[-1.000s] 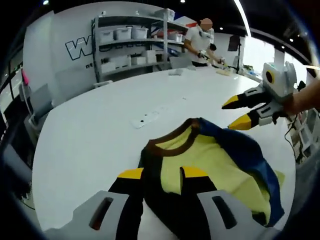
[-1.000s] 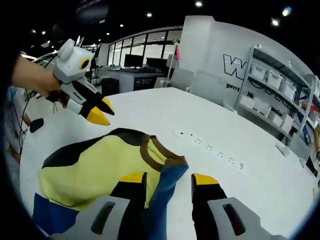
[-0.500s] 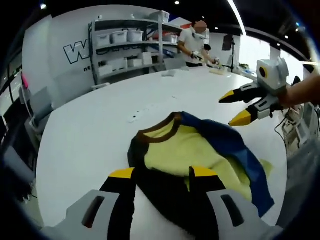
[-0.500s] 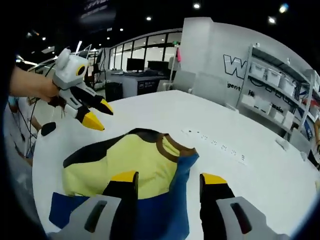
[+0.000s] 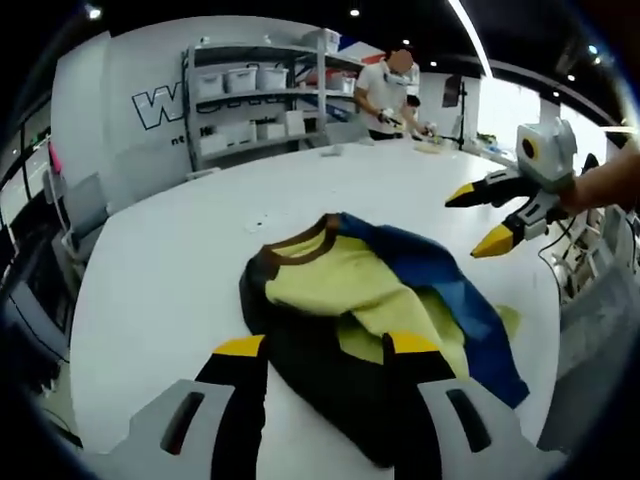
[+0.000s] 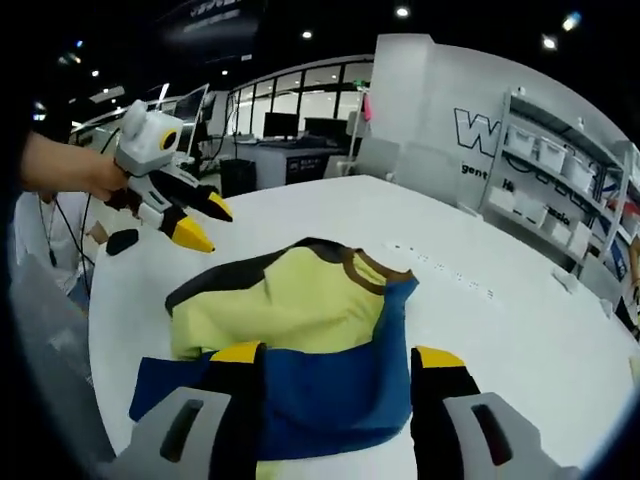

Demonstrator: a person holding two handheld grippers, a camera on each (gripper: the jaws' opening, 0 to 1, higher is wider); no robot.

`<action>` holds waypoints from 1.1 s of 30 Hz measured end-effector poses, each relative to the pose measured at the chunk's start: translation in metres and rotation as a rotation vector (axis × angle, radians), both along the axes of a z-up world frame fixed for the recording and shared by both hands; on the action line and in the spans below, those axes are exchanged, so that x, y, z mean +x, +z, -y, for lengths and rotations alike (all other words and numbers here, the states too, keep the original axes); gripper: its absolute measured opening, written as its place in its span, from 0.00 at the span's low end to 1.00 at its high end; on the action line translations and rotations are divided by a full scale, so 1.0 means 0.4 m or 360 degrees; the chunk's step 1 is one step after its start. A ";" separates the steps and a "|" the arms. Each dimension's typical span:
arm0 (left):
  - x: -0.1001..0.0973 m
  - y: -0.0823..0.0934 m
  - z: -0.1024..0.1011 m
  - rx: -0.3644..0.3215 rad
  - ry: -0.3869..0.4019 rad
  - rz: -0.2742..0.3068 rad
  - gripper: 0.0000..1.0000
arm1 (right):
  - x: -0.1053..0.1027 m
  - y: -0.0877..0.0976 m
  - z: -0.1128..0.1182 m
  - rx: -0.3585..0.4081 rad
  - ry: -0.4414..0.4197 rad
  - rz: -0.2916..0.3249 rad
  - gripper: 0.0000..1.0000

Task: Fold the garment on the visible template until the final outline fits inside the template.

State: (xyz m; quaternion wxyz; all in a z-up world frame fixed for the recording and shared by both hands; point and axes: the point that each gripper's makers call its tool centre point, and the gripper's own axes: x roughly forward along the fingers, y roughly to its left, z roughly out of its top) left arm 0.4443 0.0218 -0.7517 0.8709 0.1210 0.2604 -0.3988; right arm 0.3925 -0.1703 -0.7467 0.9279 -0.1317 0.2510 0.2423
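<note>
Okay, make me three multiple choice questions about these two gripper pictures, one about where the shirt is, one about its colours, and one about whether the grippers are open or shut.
1. Where does the garment lie?
A. On a shelf
B. On the white table
C. On the floor

2. What colour is the collar band?
A. Brown
B. Red
C. White

3. How do the jaws of the left gripper and right gripper stand?
A. Both open, holding nothing
B. Both clamped on the garment
C. One holds a box

Answers:
1. B, the garment lies crumpled on the white tabletop.
2. A, a brown band rims the neck opening beside the yellow panel.
3. A, each pair of yellow-tipped jaws is spread apart above the cloth.
</note>
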 end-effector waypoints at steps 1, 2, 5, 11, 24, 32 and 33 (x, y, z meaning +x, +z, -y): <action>-0.007 0.000 -0.002 -0.0003 0.0000 0.0002 0.49 | -0.007 0.000 -0.001 0.0001 0.0002 -0.0002 0.57; -0.014 -0.001 -0.004 -0.0005 0.0000 0.0004 0.49 | -0.014 0.000 -0.002 0.0003 0.0003 -0.0002 0.58; -0.038 -0.011 -0.013 -0.0010 0.0009 -0.0002 0.49 | -0.036 -0.007 -0.006 0.0012 0.0005 -0.0017 0.59; -0.094 -0.057 -0.027 0.0050 -0.0029 -0.0044 0.47 | -0.077 -0.017 -0.026 0.0016 0.0030 -0.0035 0.62; -0.183 -0.112 -0.020 0.0147 -0.0168 -0.0056 0.44 | -0.181 -0.070 -0.121 0.0015 0.0188 -0.0126 0.61; -0.173 -0.160 -0.013 0.0268 -0.0141 -0.0067 0.42 | -0.257 -0.121 -0.187 -0.0005 0.0289 -0.0224 0.58; -0.173 -0.162 -0.011 0.0267 -0.0140 -0.0071 0.42 | -0.265 -0.126 -0.196 -0.0005 0.0313 -0.0231 0.58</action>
